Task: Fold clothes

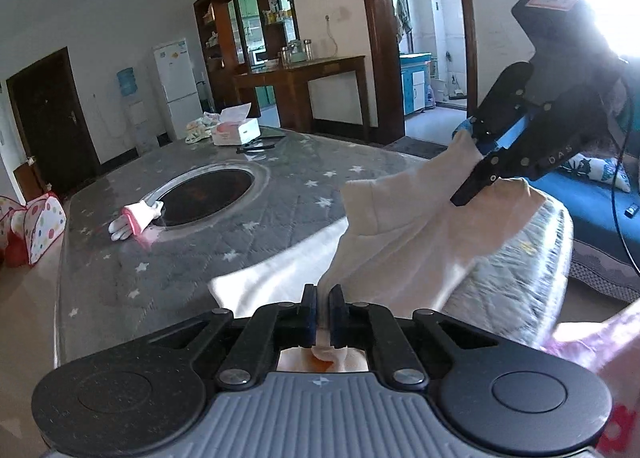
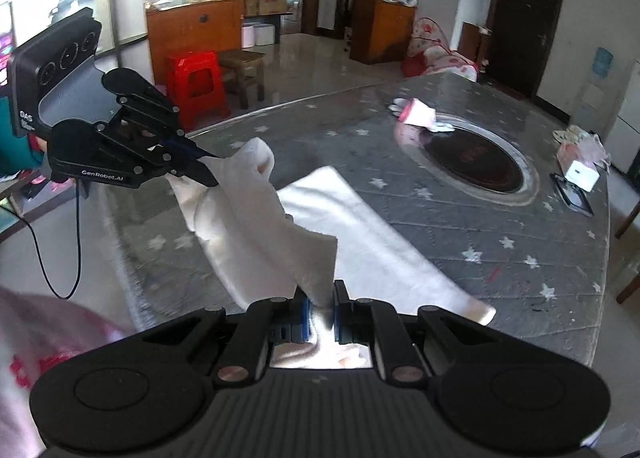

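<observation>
Over the grey starred table (image 2: pixel 480 242), the left gripper (image 2: pixel 208 170) pinches one end of the white garment (image 2: pixel 280 226). The right gripper (image 2: pixel 320 306) clamps the other, the cloth's far part lying on the table. Farther right a tissue box (image 2: pixel 582 174) shows tissue.

White walls, glossy floor, dark wooden door (image 1: pixel 48 118), red stool (image 2: pixel 196 86).
</observation>
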### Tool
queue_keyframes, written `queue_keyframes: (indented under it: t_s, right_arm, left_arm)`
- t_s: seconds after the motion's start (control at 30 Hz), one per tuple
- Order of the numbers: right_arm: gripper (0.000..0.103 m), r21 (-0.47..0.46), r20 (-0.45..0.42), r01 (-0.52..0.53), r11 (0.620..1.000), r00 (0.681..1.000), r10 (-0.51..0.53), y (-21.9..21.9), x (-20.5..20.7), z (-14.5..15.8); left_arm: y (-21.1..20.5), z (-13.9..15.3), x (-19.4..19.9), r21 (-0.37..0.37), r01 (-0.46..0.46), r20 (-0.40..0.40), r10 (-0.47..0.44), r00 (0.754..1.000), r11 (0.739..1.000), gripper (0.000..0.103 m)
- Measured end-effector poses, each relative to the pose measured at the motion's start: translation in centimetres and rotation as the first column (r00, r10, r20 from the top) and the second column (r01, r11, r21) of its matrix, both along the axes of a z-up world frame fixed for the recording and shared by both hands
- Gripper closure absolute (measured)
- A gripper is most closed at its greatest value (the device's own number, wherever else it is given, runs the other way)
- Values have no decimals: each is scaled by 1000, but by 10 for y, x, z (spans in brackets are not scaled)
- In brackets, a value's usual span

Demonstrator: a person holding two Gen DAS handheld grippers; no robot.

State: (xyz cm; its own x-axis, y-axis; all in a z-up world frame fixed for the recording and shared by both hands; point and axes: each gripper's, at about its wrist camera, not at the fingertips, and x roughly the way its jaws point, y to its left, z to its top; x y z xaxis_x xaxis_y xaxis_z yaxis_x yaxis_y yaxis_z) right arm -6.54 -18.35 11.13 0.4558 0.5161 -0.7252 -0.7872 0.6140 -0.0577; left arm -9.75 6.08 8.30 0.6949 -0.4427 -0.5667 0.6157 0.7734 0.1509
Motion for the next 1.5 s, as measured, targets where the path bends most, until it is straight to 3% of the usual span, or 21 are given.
queue_keyframes:
  t_s: [0.17,0.4,0.5,0.57,0.63,0.7,0.83,1.07,1.13,1.17,1.27,1.43,1.5]
  right_arm:
    - [94,-3,-10,53,999,999,-53,3,50,-11]
    - [93,5,-67,156,988,986,-155,5,108,-51]
    - [90,31,-82,226,974,971,-223,-2,125,-65]
    - [80,44,-91,275,961,959,-270,-9,133,-72]
    - [74,43,-75,321,946,945,-317,-16,135,-75]
    - [73,43,-50,363,931,931,-361,-23,136,-76]
    - [73,86,-26,421,903,907,-420,-42,130,-68]
    - [73,177,-46,394,902,919,-392,-46,101,-55]
    - [73,172,-55,377,910,926,-373,-41,94,-60]
    - [73,165,-61,376,912,927,-371,-39,94,-65]
    - [73,155,-91,407,900,913,-398,-37,99,-78]
    - [72,164,-130,460,873,887,-443,-44,102,-94]
    - [71,168,-126,461,871,887,-445,-44,100,-94]
  left_arm:
    - [-9,-9,55,54,-7,-11,8,1000,999,97]
    - [-17,-34,123,81,-57,-63,62,996,995,96]
    - [-18,-43,142,72,-102,-69,107,992,992,91]
    - [-15,-45,152,53,-145,-80,149,986,988,80]
    - [-12,-47,158,55,-199,-78,203,976,978,78]
    - [-5,-47,161,42,-234,-88,237,968,971,77]
    - [10,-39,150,-19,-309,-82,307,948,951,65]
    - [8,-27,103,-104,-295,-66,289,955,950,64]
    - [2,-30,96,-124,-270,-98,259,961,955,64]
    - [0,-32,95,-134,-267,-117,252,961,954,59]
    - [-6,-42,100,-143,-280,-161,257,953,949,54]
    - [-7,-60,117,-165,-321,-260,273,926,933,45]
    - [-7,-64,119,-164,-334,-273,283,920,928,36]
